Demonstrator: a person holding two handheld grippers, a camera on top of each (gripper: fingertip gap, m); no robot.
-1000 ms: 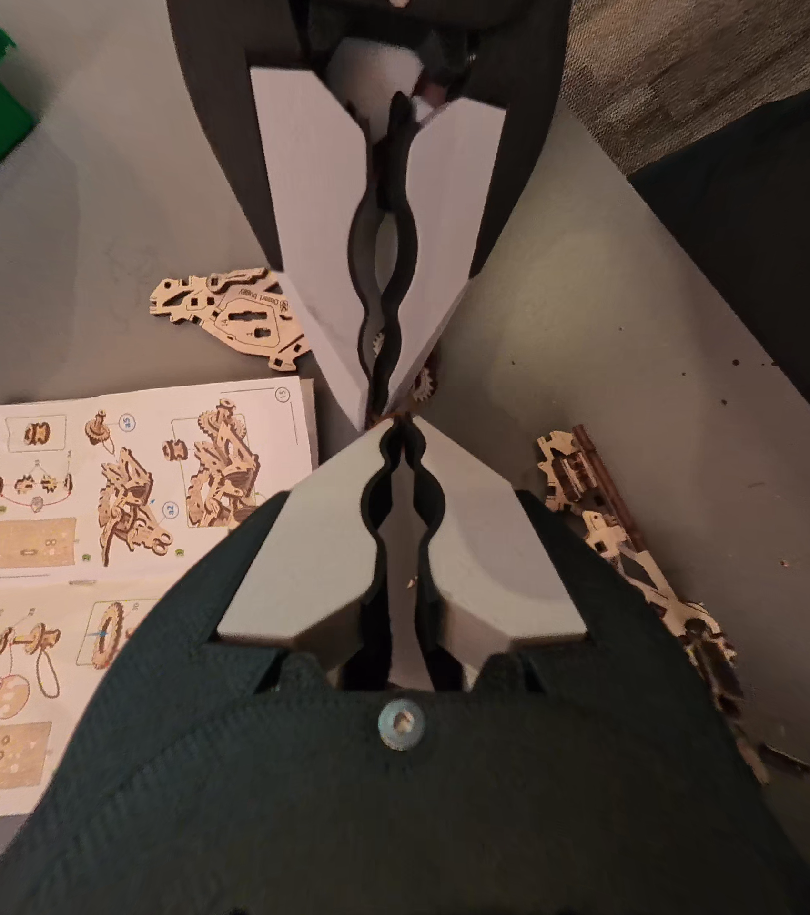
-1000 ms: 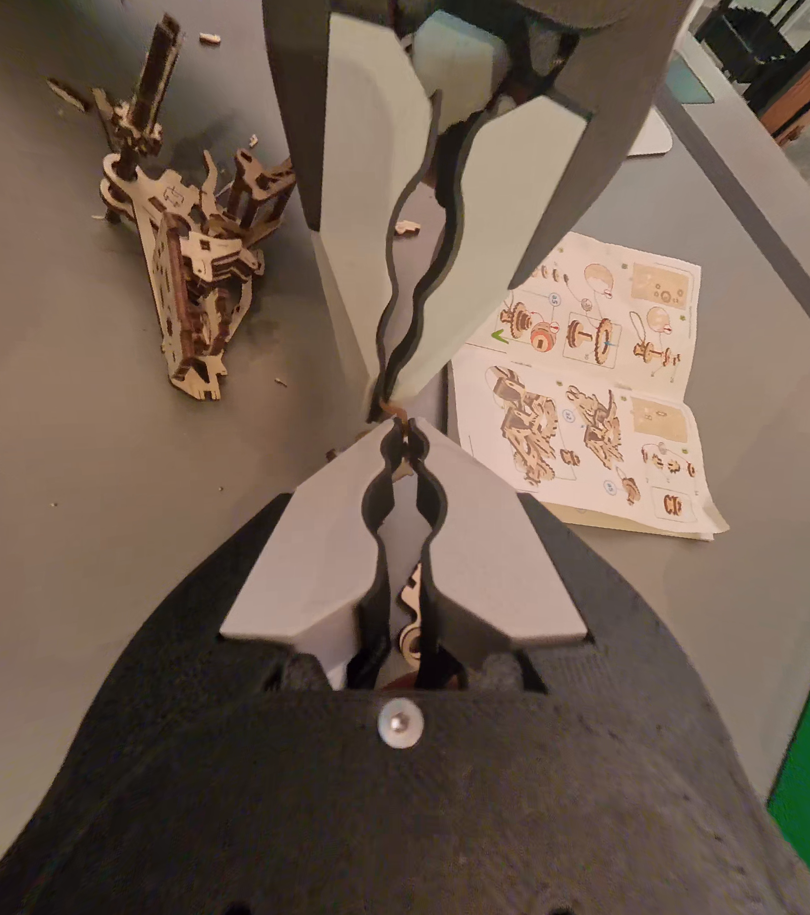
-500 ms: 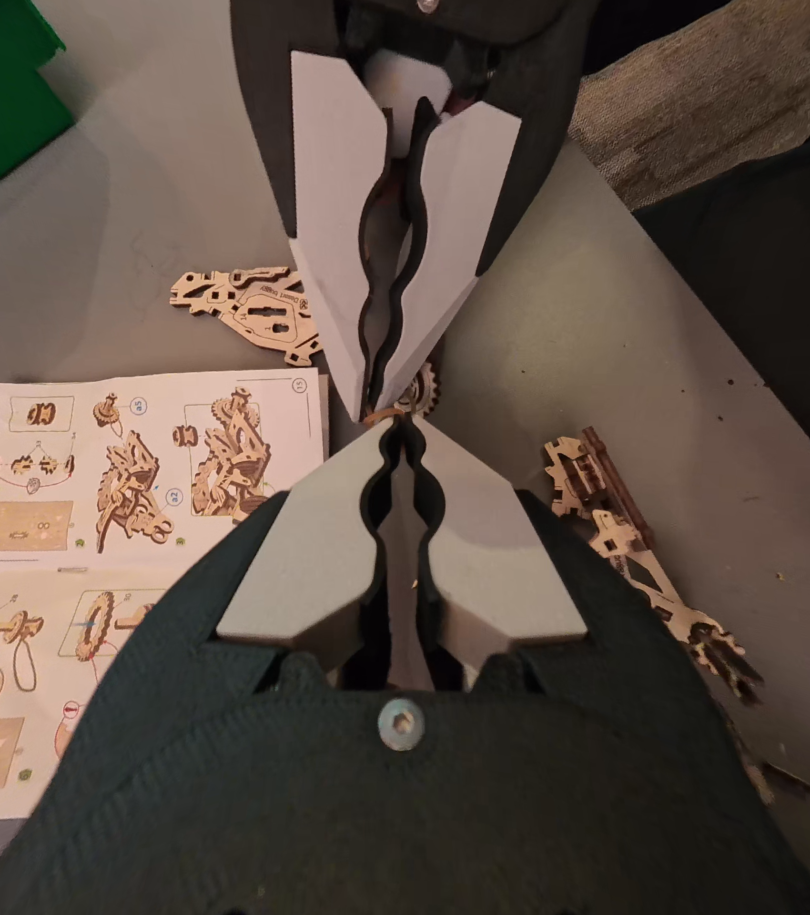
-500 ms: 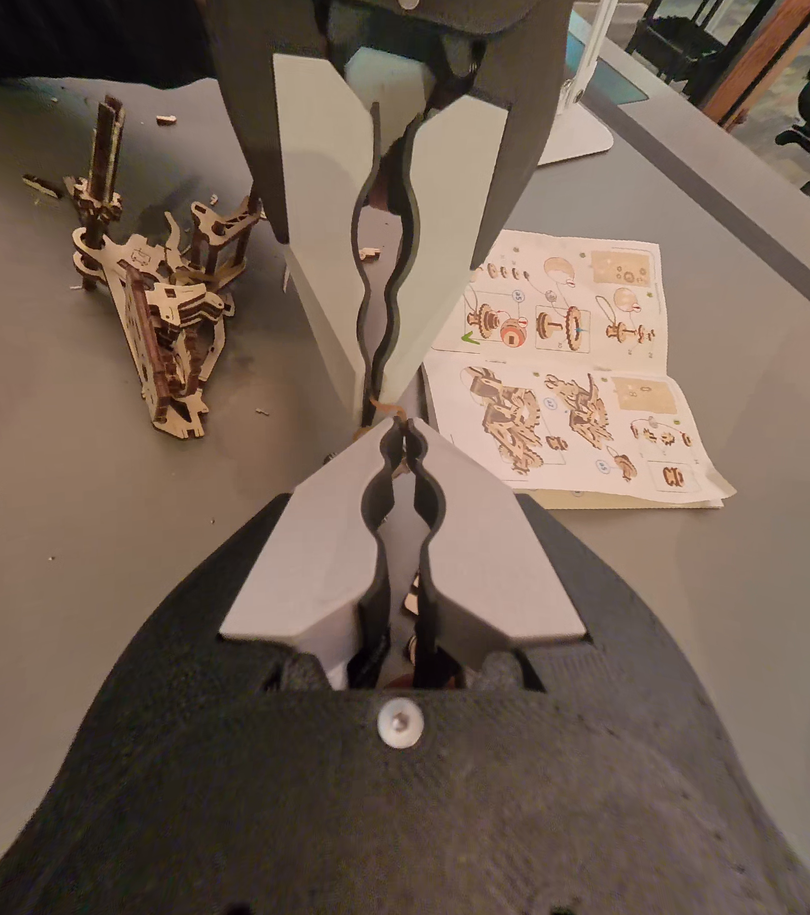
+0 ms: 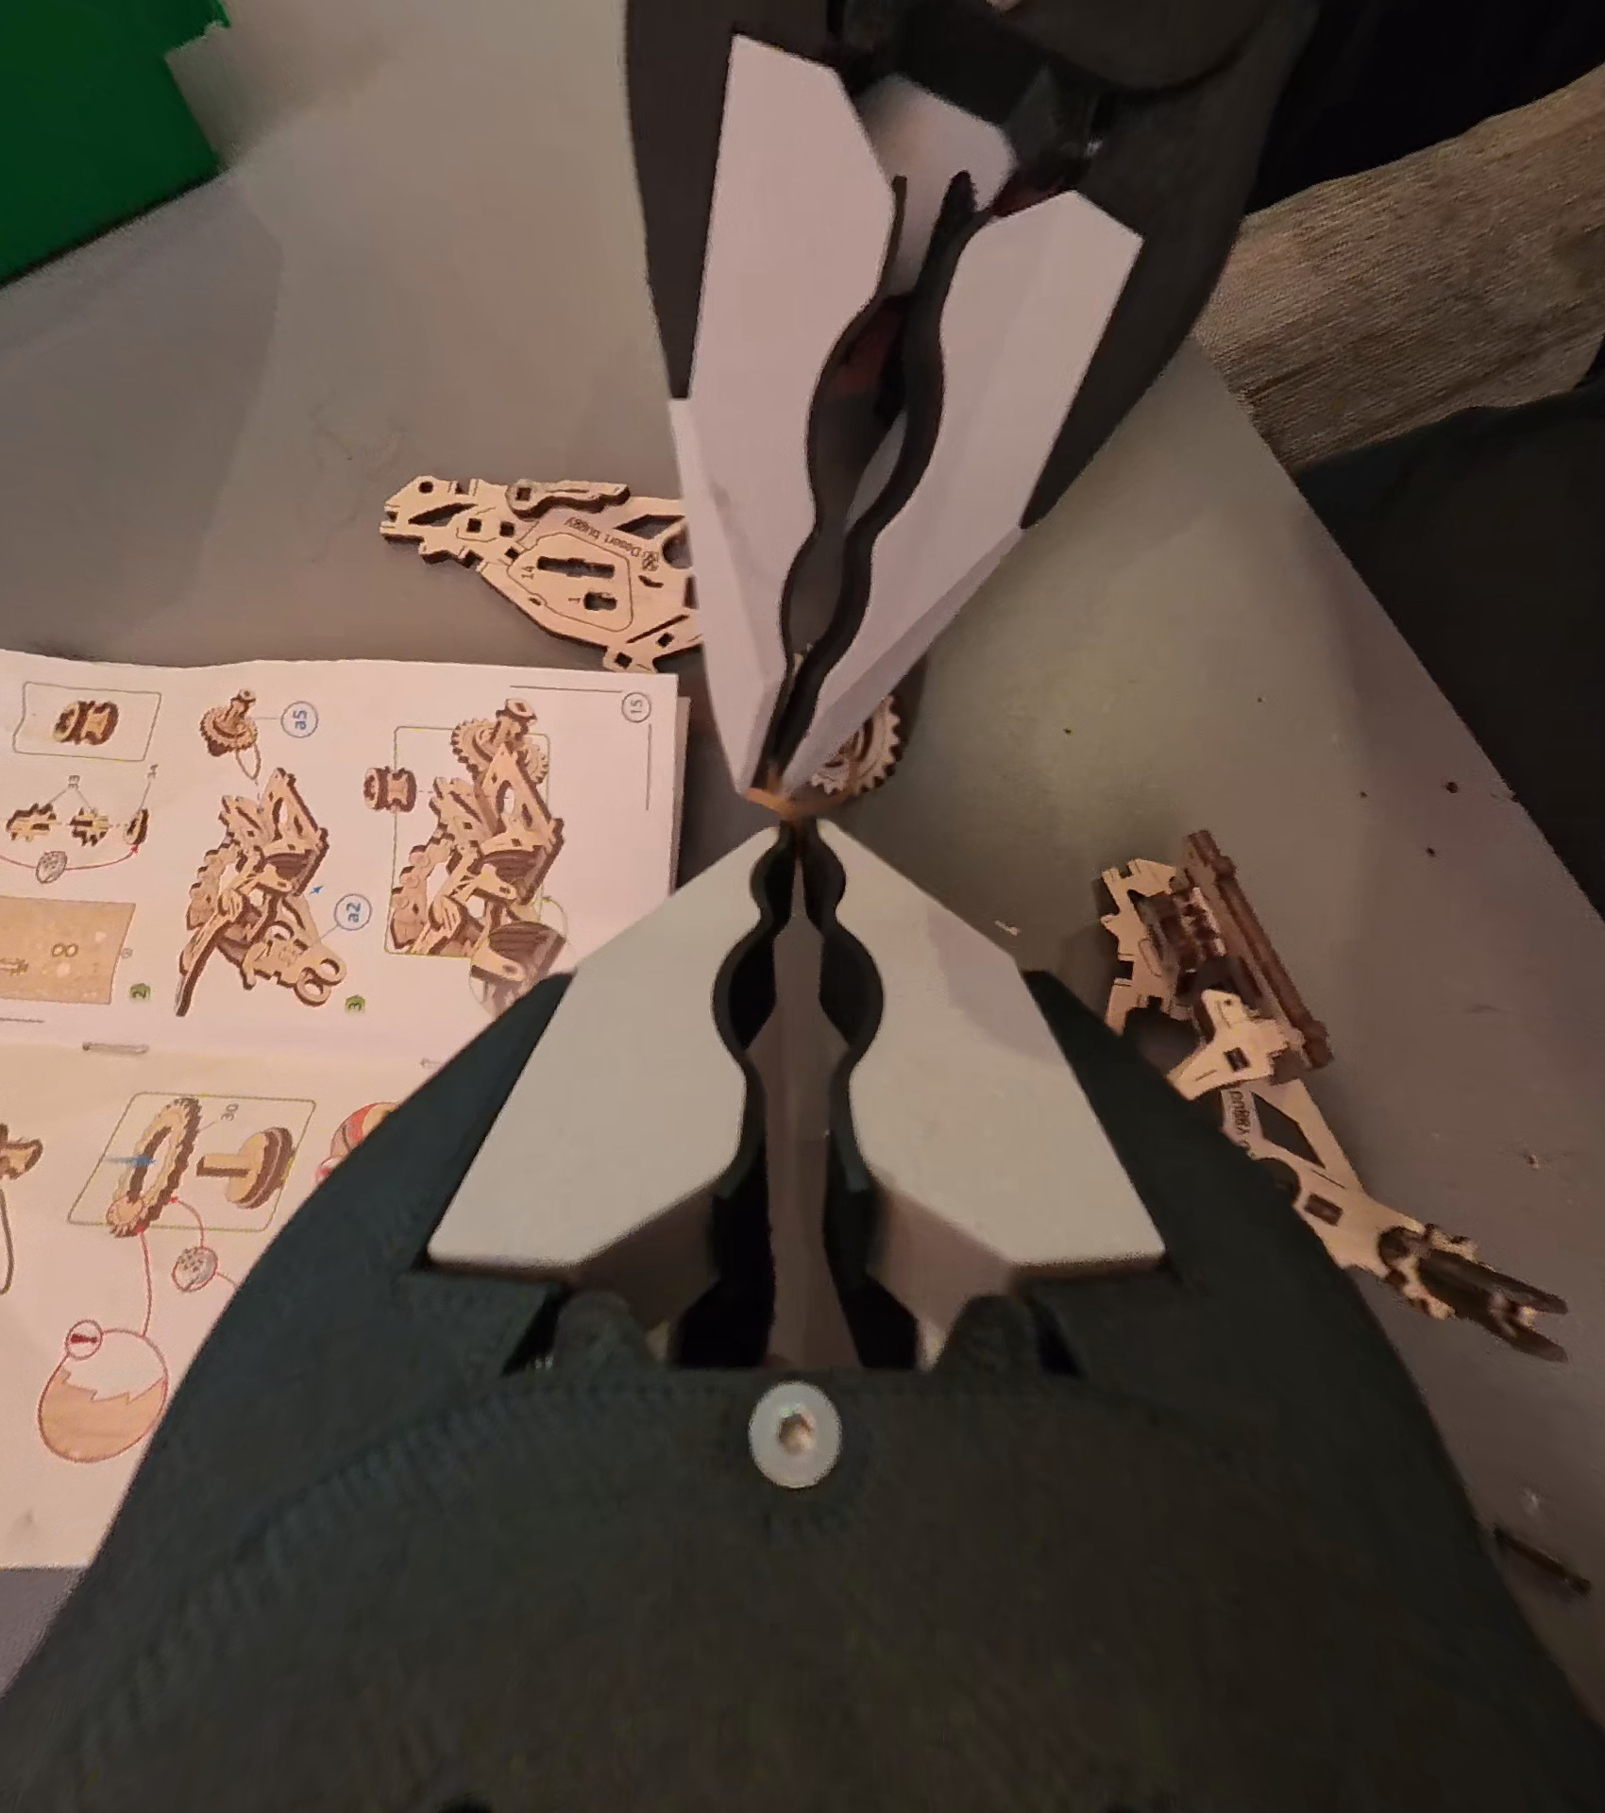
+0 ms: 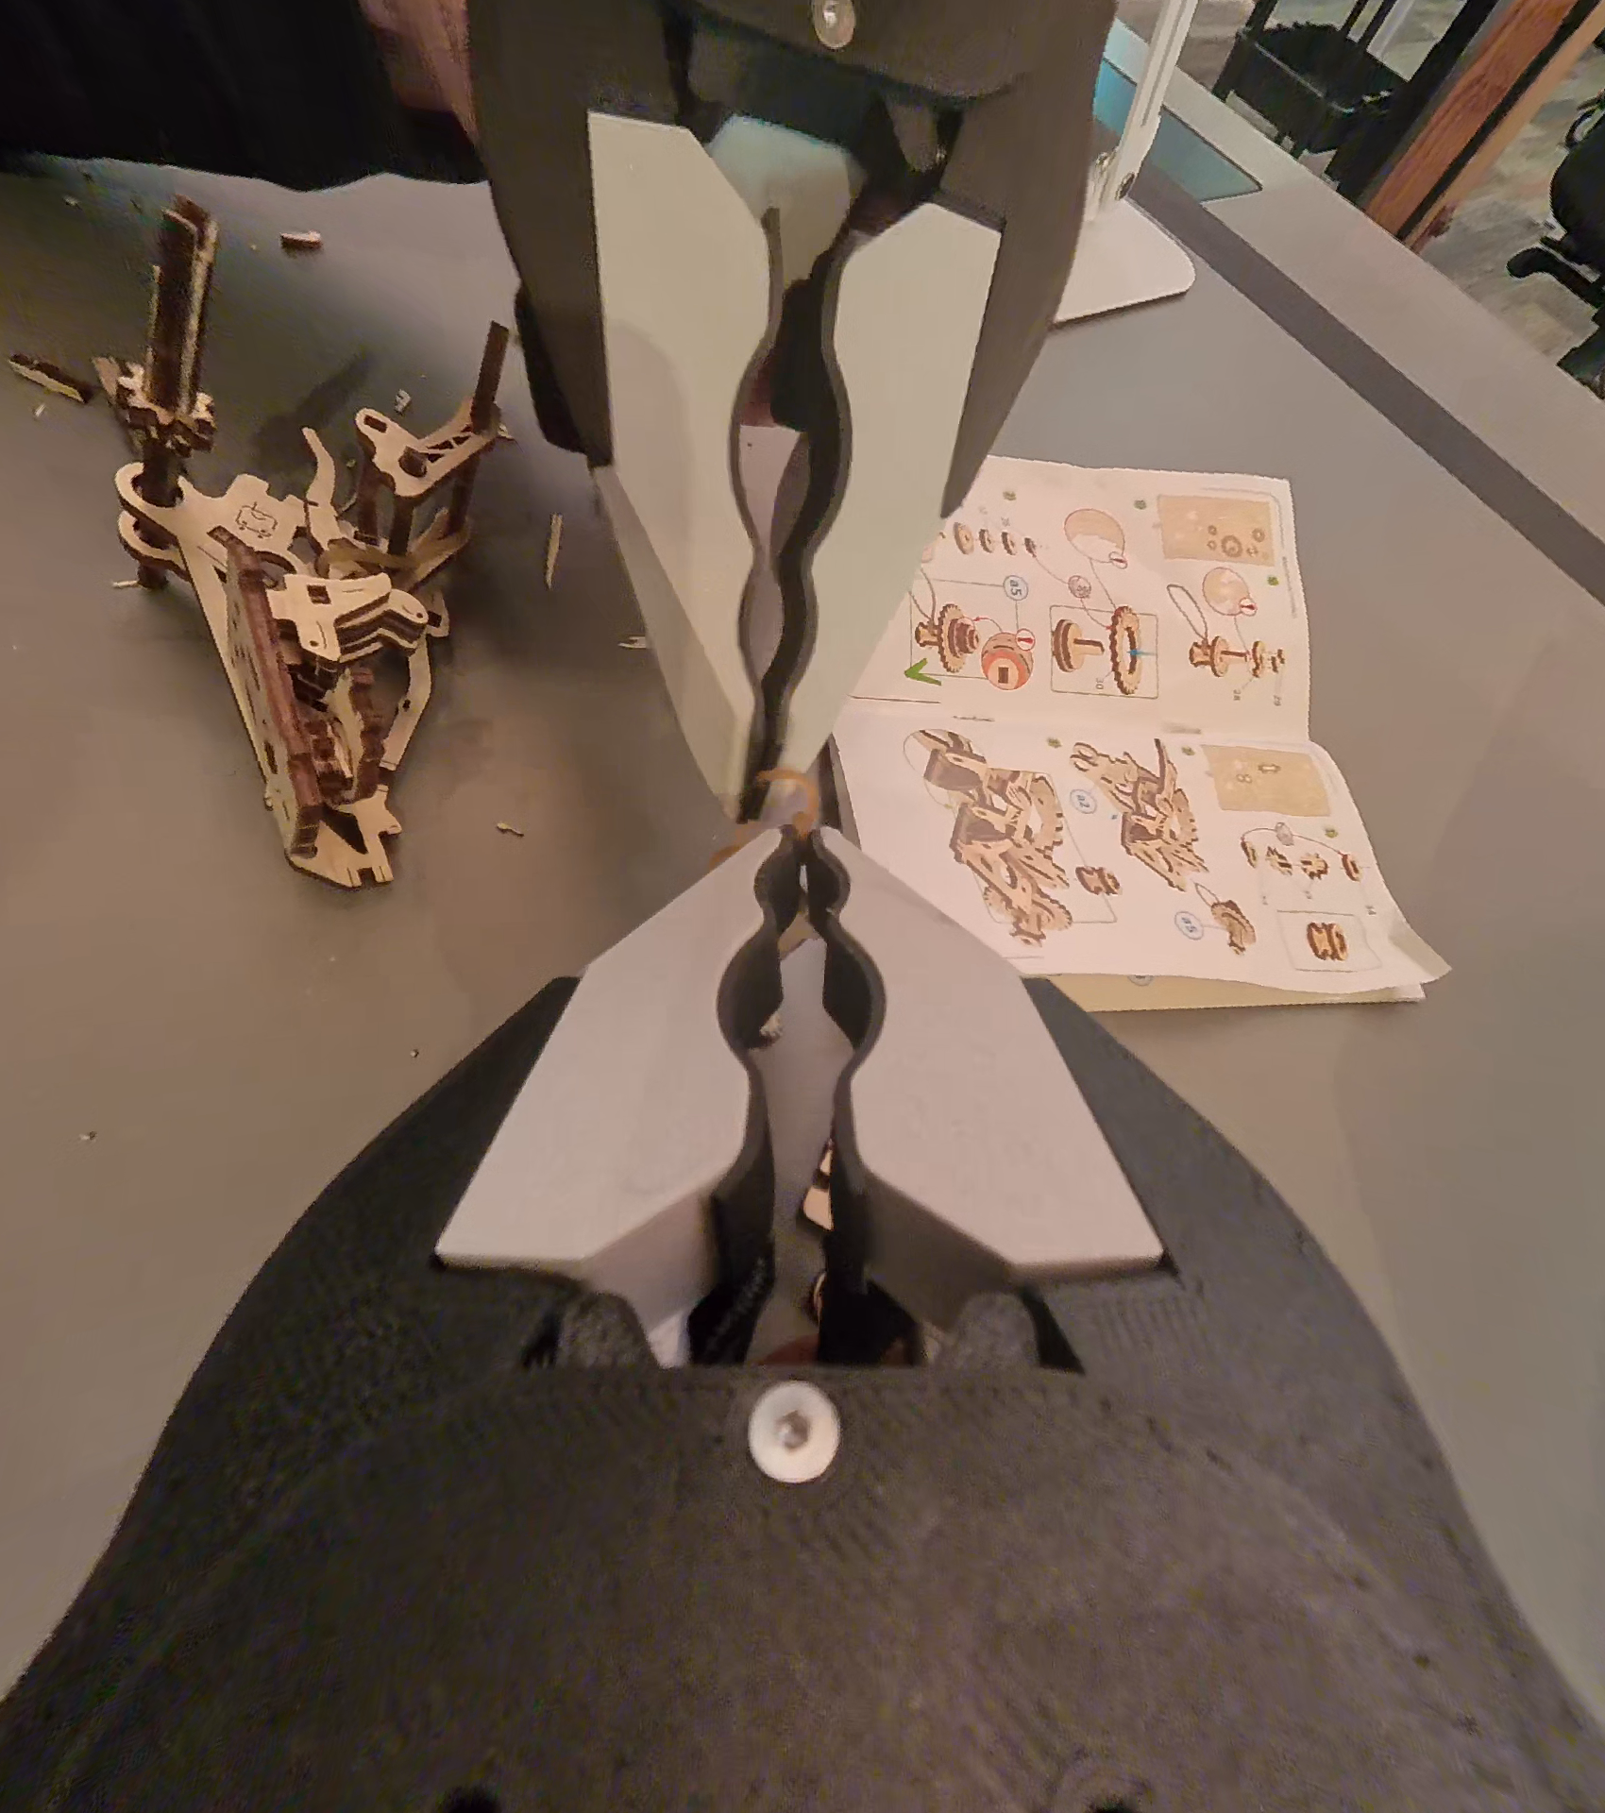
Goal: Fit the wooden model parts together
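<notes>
My two grippers meet tip to tip above the grey table. My left gripper (image 5: 799,834) is shut, and so is my right gripper (image 6: 799,834). Both pinch a small thin tan ring (image 6: 787,793) held between their tips; it also shows in the left wrist view (image 5: 784,802). The right gripper comes in from the top of the left wrist view (image 5: 774,770), and the left gripper from the top of the right wrist view (image 6: 769,775). A small wooden gear (image 5: 867,755) lies on the table just under the tips.
A partly built wooden model (image 6: 288,628) lies to one side, also in the left wrist view (image 5: 1250,1079). A flat wooden plate (image 5: 563,564) and an open instruction sheet (image 5: 190,981) lie on the other side. A green box (image 5: 24,128) and a white stand base (image 6: 1122,265) sit farther off. Less than 4 cm separates the two grippers' tips.
Both grippers stayed shut and tip to tip. They shifted and tilted a little together, and more of the tan ring's loop now shows between the tips.
</notes>
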